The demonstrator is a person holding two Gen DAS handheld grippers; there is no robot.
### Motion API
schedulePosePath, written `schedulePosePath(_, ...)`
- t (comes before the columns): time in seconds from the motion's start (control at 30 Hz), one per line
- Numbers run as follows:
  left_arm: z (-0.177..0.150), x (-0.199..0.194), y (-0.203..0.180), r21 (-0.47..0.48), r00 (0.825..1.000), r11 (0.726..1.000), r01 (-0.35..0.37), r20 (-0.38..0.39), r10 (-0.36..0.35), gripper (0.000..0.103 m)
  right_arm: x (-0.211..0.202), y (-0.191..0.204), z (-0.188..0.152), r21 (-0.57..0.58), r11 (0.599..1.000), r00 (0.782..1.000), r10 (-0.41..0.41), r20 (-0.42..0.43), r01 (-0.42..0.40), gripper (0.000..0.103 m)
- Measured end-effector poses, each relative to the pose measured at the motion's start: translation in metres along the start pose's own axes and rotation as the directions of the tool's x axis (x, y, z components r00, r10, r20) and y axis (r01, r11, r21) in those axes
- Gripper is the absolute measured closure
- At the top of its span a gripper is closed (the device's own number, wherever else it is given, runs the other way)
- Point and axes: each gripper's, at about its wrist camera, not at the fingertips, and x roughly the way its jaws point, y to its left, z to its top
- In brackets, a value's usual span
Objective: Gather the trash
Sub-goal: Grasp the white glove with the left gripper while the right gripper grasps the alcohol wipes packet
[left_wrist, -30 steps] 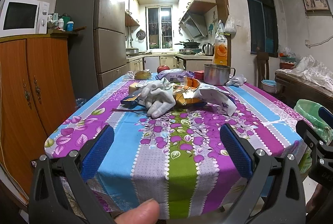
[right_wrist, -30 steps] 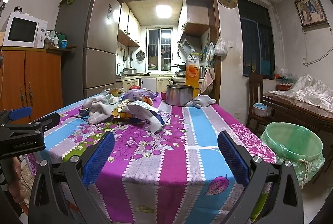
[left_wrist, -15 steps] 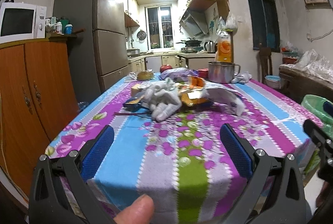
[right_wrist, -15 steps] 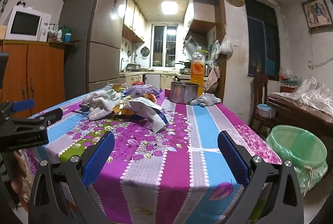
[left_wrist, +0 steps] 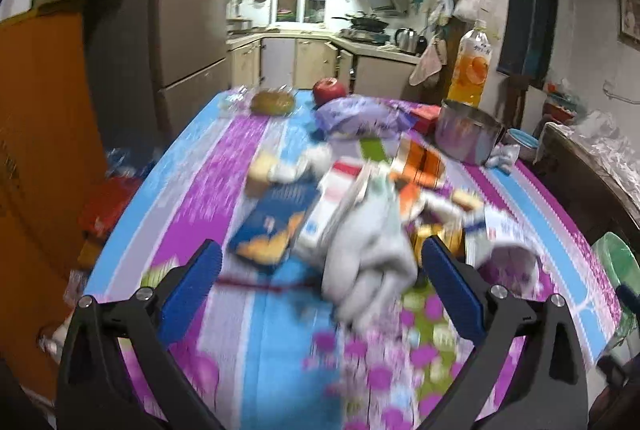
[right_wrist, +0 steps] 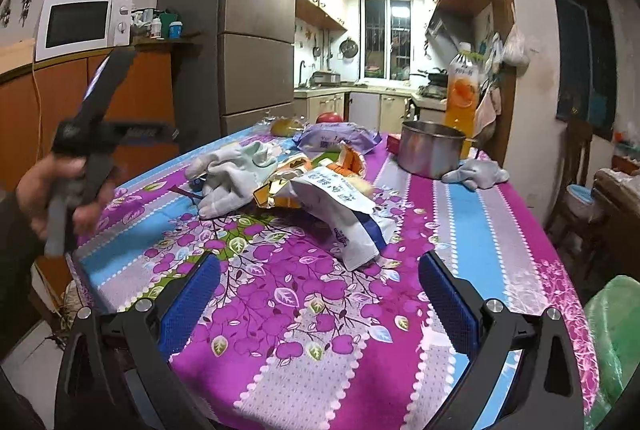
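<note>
A pile of trash lies mid-table: a white work glove, a blue snack box, a white-and-red carton, orange wrappers and a white-and-blue bag. My left gripper is open and empty, above the table with the glove between its fingers' line; the view is blurred. My right gripper is open and empty over the near table edge, short of the white bag. A green-lined bin stands right of the table.
On the flowered tablecloth stand a steel pot, an orange juice bottle, a purple bag, an apple, bread and a grey cloth. A fridge and orange cabinet stand left.
My left gripper has risen and moved forward over the table to the trash pile, now looking down on it. My right gripper has moved forward a little over the table edge.
</note>
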Motion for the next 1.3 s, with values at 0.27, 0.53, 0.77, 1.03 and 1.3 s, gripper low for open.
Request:
schedulePosePath(0.27,0.044,0.047,-0.021,0.155,0.986,0.982,0.109,-0.140,-0.087,0.028,0.020,-0.021,-0.003,0.076,0.997,0.999,0.027,-0.030,-0.025,0.005)
schedulePosePath(0.53,-0.014,0.038,-0.004,0.219,0.978,0.969,0.117,-0.197,-0.073,0.036,0.020,-0.027,-0.013,0.110,0.993,0.998,0.054,-0.043,-0.049,0.005)
schedulePosePath(0.77,-0.022,0.037,0.012,0.131,0.974,0.983,0.131,-0.202,-0.103,0.080,0.035,-0.015,-0.011,0.080,0.994,0.996,0.076,-0.055,-0.072,0.005)
schedulePosePath(1.03,-0.017,0.021,0.012,0.085,0.980,0.983,0.163,-0.130,-0.152,0.101,0.056,-0.023,0.008,0.024,0.997,0.993,0.077,-0.088,-0.075,0.052)
schedulePosePath(1.3,-0.009,-0.006,0.009,0.076,0.986,0.984,0.161,-0.058,-0.156,0.101,0.105,-0.044,0.036,-0.042,0.993,0.983,0.101,-0.154,-0.109,0.031)
